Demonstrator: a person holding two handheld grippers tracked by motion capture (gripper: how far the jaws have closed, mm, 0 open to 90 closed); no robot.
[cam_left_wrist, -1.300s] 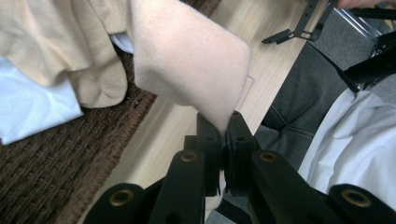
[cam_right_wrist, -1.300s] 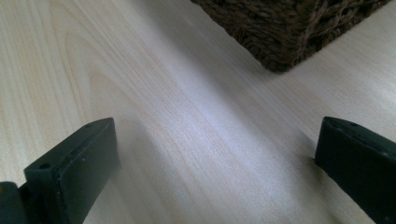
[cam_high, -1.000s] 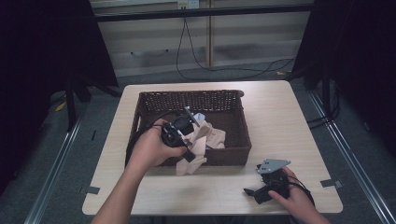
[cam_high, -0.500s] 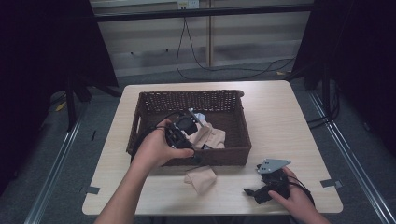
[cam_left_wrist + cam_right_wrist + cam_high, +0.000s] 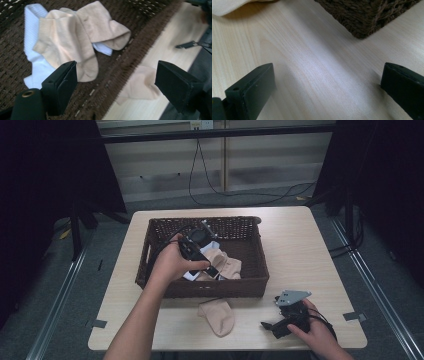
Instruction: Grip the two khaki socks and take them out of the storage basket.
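A dark wicker basket stands mid-table with beige socks and a white sock heaped inside. One beige sock lies flat on the table just in front of the basket, also seen past the rim. My left gripper hovers over the heap in the basket; its jaws have just been opening and stand wide with nothing between them. My right gripper rests low on the table at the front right, open over bare wood.
The basket's near corner lies ahead of the right gripper, with the loose sock's edge to its left. Tape marks sit near the table's front corners. Bare tabletop stretches right of the basket.
The left gripper held a beige sock over the basket's front rim, let it fall onto the table, and has moved back over the socks in the basket. The right gripper stayed put.
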